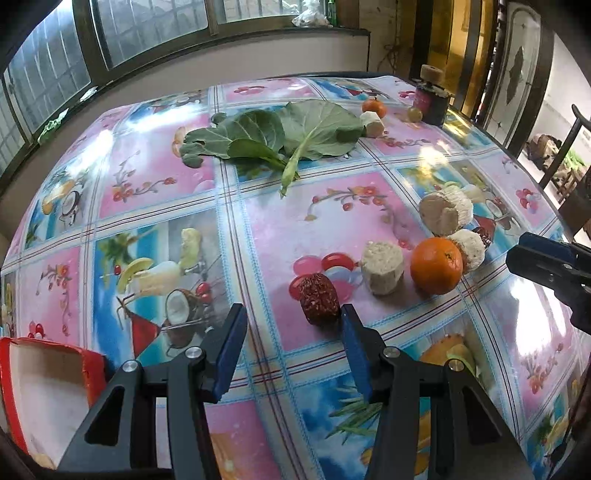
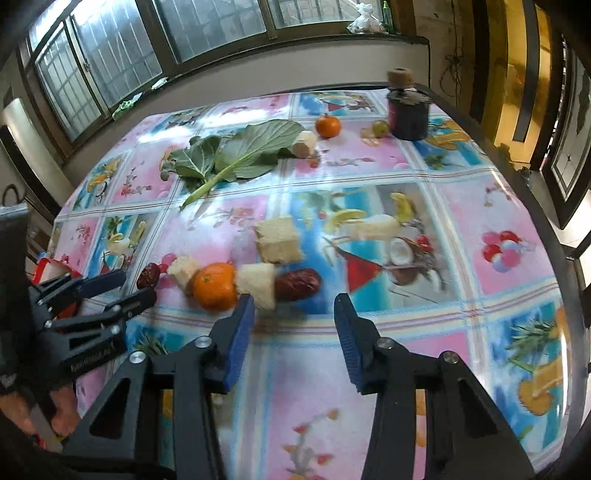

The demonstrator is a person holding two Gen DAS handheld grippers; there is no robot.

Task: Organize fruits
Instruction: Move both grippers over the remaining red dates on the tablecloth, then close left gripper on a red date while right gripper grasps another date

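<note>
We've got a glossy tablecloth [image 1: 177, 192] printed with pink floral squares and tropical drink pictures. Big green leaves [image 1: 280, 133] lie toward the far side. At the far right corner stands a dark jar [image 2: 408, 118] with a cork-coloured top. Behind it all runs a barred window [image 2: 207, 26], a white plastic bag [image 2: 365, 22] on its sill.

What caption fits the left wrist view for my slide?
Open left tongs hover near a wrinkled dark red date, beside a round orange tangerine on the glossy fruit-print tablecloth.
</note>
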